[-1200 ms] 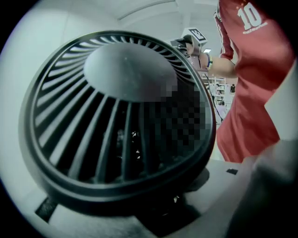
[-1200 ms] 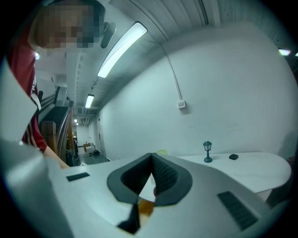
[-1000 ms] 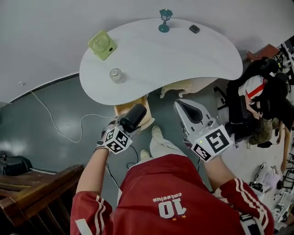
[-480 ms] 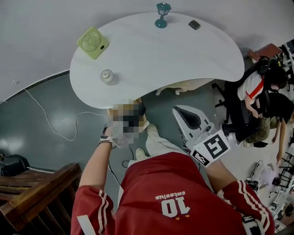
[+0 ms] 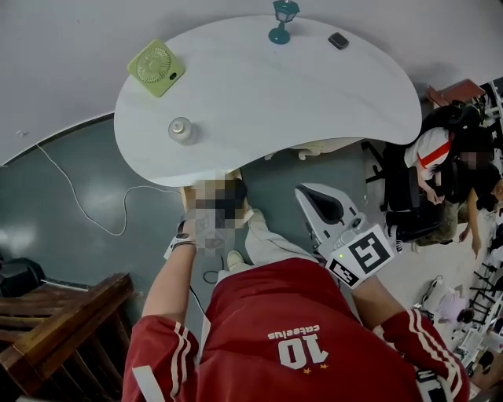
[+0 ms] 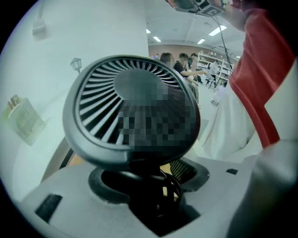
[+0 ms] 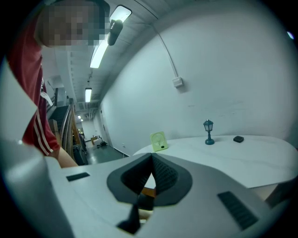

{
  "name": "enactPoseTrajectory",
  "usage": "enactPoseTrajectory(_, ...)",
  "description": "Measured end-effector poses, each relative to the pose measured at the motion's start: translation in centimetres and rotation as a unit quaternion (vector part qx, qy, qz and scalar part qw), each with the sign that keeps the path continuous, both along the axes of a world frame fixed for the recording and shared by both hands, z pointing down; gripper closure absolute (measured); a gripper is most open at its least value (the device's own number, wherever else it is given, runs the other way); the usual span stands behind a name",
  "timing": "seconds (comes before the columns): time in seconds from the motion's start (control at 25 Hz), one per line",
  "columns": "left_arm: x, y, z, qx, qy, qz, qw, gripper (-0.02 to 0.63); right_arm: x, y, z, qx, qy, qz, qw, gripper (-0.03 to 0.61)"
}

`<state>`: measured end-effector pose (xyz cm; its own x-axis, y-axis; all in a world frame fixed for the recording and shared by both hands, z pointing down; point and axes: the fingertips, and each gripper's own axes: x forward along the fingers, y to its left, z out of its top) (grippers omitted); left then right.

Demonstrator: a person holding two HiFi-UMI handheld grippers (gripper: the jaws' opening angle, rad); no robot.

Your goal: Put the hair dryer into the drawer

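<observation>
The black hair dryer (image 6: 98,107) fills the left gripper view, its ribbed rear grille towards the camera and partly under a mosaic patch. My left gripper (image 6: 149,186) is shut on its dark handle. In the head view the hair dryer (image 5: 234,195) and left gripper (image 5: 214,212) hang just below the near edge of the white table (image 5: 314,102), over the wooden drawer (image 5: 189,192). My right gripper (image 5: 308,193) hovers to the right of it, and its pads meet with nothing between them. In the right gripper view the right gripper (image 7: 151,160) points level at the table.
On the table stand a green fan (image 5: 156,67), a small bottle (image 5: 181,129), a teal lamp (image 5: 283,20) and a small black item (image 5: 339,41). A white cable (image 5: 86,196) runs over the floor at left. Dark wooden furniture (image 5: 55,314) is at lower left; people sit at the right (image 5: 448,157).
My left gripper has sunk with the hair dryer, from in front of the table edge down to the drawer. The right gripper has dropped a little.
</observation>
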<state>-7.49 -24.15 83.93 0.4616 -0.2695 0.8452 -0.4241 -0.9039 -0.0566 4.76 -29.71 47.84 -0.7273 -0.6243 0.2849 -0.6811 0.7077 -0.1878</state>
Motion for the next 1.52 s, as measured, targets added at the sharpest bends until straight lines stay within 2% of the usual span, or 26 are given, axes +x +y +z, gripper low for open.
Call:
enactPoseTrajectory(0.12,0.4,0.6,0.7,0.001,-0.003,0.001,1.0000,0.334,0.0,-0.3,0.5,-0.004,0.000,0.000,1.000,0.574)
enactPoseTrajectory(0.4,-1.4,-1.8,2.3,-0.007,-0.009,-0.072,0.9974,0.333,-0.2,-0.7,0.8,-0.007,0.004,0.001,1.000,0.574)
enactPoseTrajectory(0.56,-2.7,-2.7,3.8,-0.016,-0.035,-0.091,0.9951,0.333,-0.2,-0.7,0.9,-0.009,0.008,0.001,1.000,0.574)
enactPoseTrajectory(0.72,-3.5,-3.4,5.0,-0.033,-0.043,-0.110,0.9925,0.331,-0.3,-0.7,1.1,-0.011,0.014,-0.001,1.000,0.574)
enactPoseTrajectory(0.92,-3.6,-3.8,6.6,-0.066,-0.049,-0.111,0.9904,0.328,-0.5,-0.5,1.5,-0.014,0.025,-0.003,1.000,0.574)
enactPoseTrajectory(1.16,-3.9,-4.5,8.8,-0.095,-0.075,-0.116,0.9859,0.325,-0.7,0.0,1.8,-0.016,0.035,-0.004,0.999,0.574)
enactPoseTrajectory(1.52,-2.9,-5.6,8.9,-0.111,-0.065,-0.133,0.9827,0.321,-1.4,1.0,2.1,-0.020,0.044,-0.012,0.999,0.574)
